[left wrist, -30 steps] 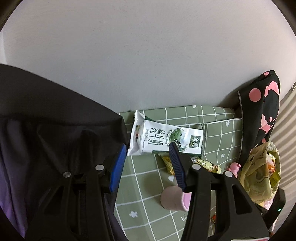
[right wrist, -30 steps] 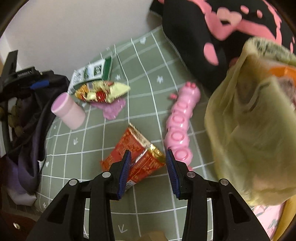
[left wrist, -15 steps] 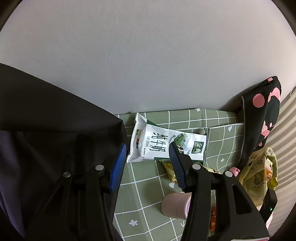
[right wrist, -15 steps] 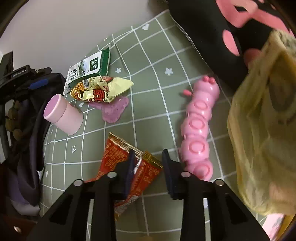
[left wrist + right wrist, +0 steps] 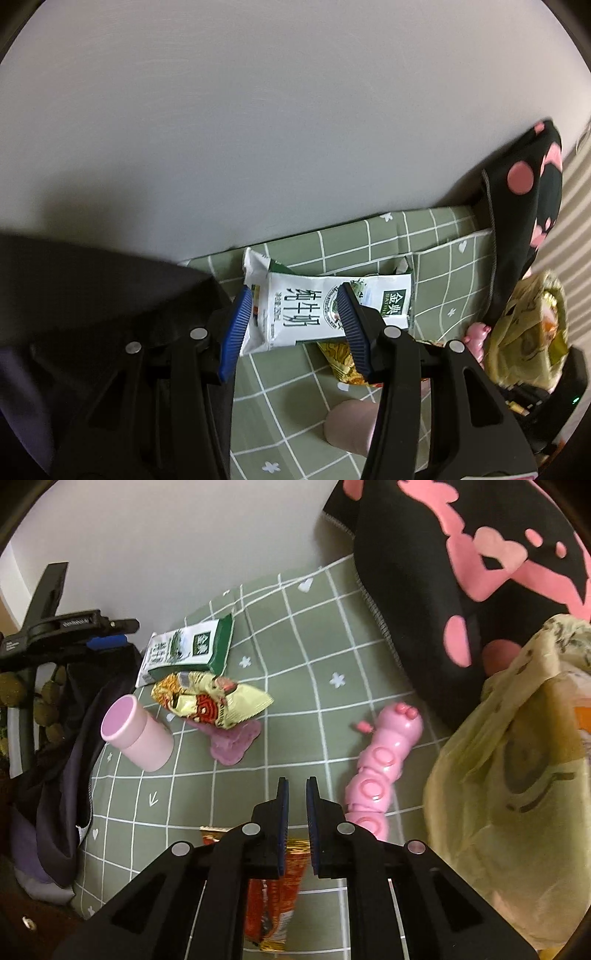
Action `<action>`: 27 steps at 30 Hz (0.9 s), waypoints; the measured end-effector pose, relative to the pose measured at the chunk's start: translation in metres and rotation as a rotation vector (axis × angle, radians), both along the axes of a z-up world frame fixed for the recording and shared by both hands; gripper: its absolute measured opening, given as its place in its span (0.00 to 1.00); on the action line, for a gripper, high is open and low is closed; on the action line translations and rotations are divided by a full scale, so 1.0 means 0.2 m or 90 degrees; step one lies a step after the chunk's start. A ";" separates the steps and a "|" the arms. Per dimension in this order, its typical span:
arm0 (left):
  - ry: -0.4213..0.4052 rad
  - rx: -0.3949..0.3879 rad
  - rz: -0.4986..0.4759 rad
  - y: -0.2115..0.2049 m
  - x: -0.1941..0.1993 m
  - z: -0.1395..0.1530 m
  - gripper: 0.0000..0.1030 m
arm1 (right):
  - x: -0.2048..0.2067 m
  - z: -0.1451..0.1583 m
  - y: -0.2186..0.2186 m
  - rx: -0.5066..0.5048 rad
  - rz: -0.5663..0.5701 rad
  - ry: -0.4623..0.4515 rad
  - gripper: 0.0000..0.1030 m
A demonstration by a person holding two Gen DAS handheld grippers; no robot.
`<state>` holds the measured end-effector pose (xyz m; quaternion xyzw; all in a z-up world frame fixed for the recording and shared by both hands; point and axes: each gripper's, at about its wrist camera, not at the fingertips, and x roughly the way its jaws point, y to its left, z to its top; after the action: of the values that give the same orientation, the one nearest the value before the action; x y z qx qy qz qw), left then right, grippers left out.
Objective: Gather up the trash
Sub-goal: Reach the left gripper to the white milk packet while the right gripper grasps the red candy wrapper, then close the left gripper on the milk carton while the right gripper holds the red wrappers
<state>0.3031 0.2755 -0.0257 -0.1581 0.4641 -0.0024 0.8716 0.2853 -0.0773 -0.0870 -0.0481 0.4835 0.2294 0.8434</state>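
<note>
The right hand-held gripper (image 5: 296,794) was found with its jaws closing, only a narrow slit left between the blue pads. A red snack wrapper (image 5: 275,893) was seen running up between the jaws at 6 o'clock in the right wrist view; a grip on its gold-edged top is judged to have been made, though the pad contact itself was hidden. The wrapper is judged light, thin and crinkly, slippery on its foil face, and best taken at a sealed edge, as here.

The left hand-held gripper (image 5: 295,325) was held partly open, with nothing pressed between its pads. A flattened milk carton (image 5: 317,310) lay beyond its tips on the green checked cloth (image 5: 295,406), close to the wall. The carton is judged light, creased and stiffer than the wrappers; a hold across its short width should be secure.

Outward from the right gripper, a yellow snack bag (image 5: 210,701) was noted at 11 o'clock, resting on a flat pink piece (image 5: 232,742). A pink cup (image 5: 136,731) lay on its side at 10 o'clock. A pink caterpillar toy (image 5: 384,760) lay at 1 o'clock and is judged not to be trash. A yellowish plastic bag (image 5: 517,794), soft and limp, hung at 3 o'clock, before a black cushion with pink marks (image 5: 461,590).
</note>
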 end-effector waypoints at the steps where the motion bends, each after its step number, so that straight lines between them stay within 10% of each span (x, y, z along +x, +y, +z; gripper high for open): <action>1: 0.001 0.006 -0.008 -0.01 0.01 0.00 0.45 | 0.00 0.01 -0.01 0.001 -0.004 -0.005 0.10; 20: 0.024 -0.004 -0.014 0.10 0.08 -0.09 0.50 | -0.03 0.09 -0.11 -0.003 -0.033 -0.060 0.10; 27: 0.037 -0.038 -0.108 -0.07 0.00 -0.10 0.50 | -0.05 0.14 -0.12 -0.002 -0.025 -0.081 0.10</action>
<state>0.3023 0.2608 -0.0454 -0.1438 0.5006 -0.0853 0.8494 0.2759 -0.1004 -0.0600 -0.0547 0.4302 0.2086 0.8766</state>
